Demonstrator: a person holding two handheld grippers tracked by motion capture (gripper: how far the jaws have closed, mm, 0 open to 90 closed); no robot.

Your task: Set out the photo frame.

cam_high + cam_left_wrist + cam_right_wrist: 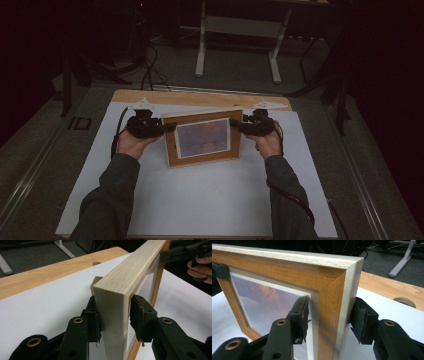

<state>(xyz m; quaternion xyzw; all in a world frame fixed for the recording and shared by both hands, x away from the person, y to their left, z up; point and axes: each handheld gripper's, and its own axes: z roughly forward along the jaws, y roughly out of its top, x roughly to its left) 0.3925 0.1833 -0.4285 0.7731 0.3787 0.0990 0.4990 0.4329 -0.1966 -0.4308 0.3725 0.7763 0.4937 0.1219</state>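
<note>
The picture frame (202, 138) stands upright on the white sheet (200, 200). My left gripper (167, 128) straddles its left edge, the front pad apart from it: released. My right gripper (236, 125) straddles its right edge, pads not pressing: released too.

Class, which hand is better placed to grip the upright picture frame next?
Right, narrowly. The left tool and right tool each straddle a side edge of the picture frame, but the right's pads look closer to its faces; actual pressing is unclear.
</note>
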